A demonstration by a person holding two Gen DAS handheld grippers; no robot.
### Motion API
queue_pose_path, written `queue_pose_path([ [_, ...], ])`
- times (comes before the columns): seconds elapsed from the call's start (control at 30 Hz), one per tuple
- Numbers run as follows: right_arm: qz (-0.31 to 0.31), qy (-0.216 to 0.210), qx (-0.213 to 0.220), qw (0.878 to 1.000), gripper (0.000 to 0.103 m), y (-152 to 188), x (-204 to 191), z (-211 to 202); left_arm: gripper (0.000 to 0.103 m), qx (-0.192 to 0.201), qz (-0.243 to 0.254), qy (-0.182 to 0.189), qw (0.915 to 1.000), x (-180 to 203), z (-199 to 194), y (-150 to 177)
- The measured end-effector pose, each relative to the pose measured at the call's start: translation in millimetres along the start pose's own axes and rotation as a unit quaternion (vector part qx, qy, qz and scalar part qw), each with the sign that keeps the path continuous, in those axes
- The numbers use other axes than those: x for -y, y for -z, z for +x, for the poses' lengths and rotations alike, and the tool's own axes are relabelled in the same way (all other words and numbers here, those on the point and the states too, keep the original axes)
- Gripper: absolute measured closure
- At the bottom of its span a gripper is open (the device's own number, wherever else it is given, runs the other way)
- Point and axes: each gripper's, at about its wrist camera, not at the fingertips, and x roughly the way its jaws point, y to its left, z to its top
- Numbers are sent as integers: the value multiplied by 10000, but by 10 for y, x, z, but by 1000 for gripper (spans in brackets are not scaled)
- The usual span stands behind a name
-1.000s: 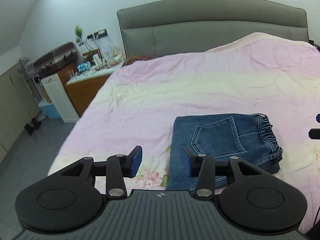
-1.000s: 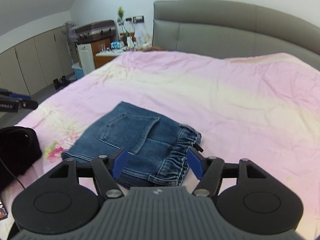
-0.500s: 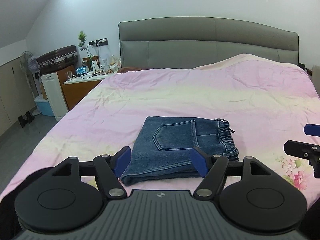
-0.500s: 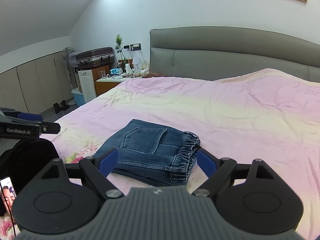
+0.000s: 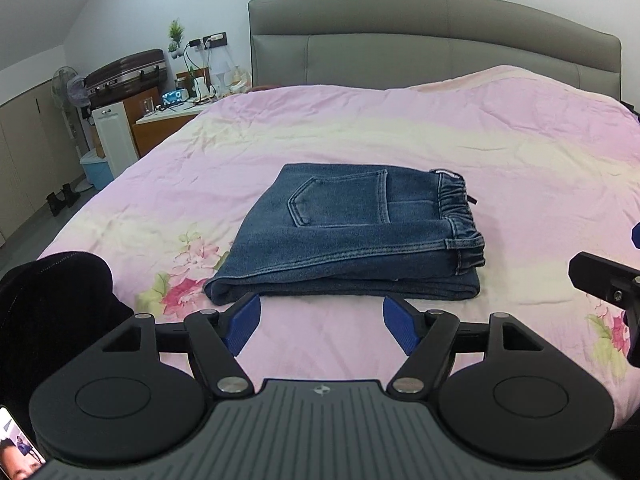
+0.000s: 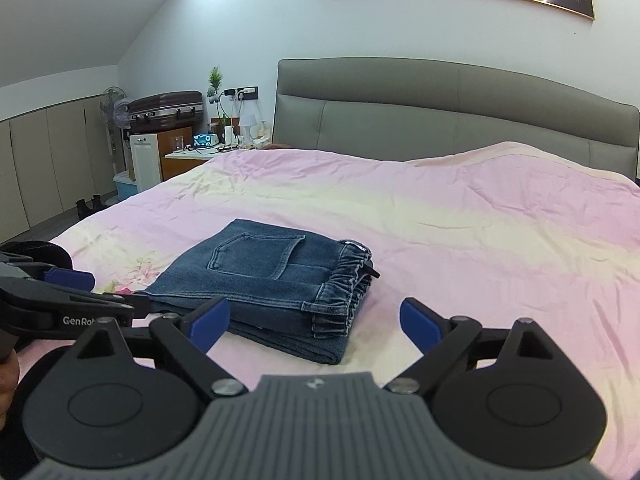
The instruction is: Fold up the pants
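Observation:
The blue denim pants (image 5: 348, 240) lie folded into a compact rectangle on the pink bedspread (image 5: 400, 132), back pocket up and elastic waistband to the right. My left gripper (image 5: 320, 312) is open just short of the fold's near edge, nothing between its blue pads. In the right wrist view the pants (image 6: 272, 280) lie ahead and slightly left of my right gripper (image 6: 314, 312), whose jaws are opening with only the fold's near corner showing between them, untouched. The left gripper (image 6: 104, 292) shows at that view's left edge. The right gripper (image 5: 616, 252) shows at the left wrist view's right edge.
A grey padded headboard (image 5: 432, 36) closes the far end of the bed. Left of the bed stand a cluttered nightstand (image 5: 168, 116), a white cabinet (image 5: 114, 140), a suitcase (image 5: 124, 76) and a fan (image 5: 66, 84). Dark fabric (image 5: 52, 292) and a phone (image 5: 16, 452) sit at the near left.
Both grippers have opened wide and drawn back from the folded pants, which stay lying on the bed. The pants now appear farther ahead in both views.

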Motion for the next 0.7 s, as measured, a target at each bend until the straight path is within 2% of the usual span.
queue_pose_path([
  [0.1, 48, -1, -76, 10000, 15, 57, 25, 88, 21, -172, 13, -70, 9998, 13, 82, 46],
  [0.27, 57, -31, -36, 10000, 12, 59, 30, 129, 21, -292, -100, 43, 9995, -41, 133, 61],
  [0.7, -17, -125, -81, 9999, 11, 86, -15, 181, 21, -288, -83, 20, 9995, -31, 136, 55],
])
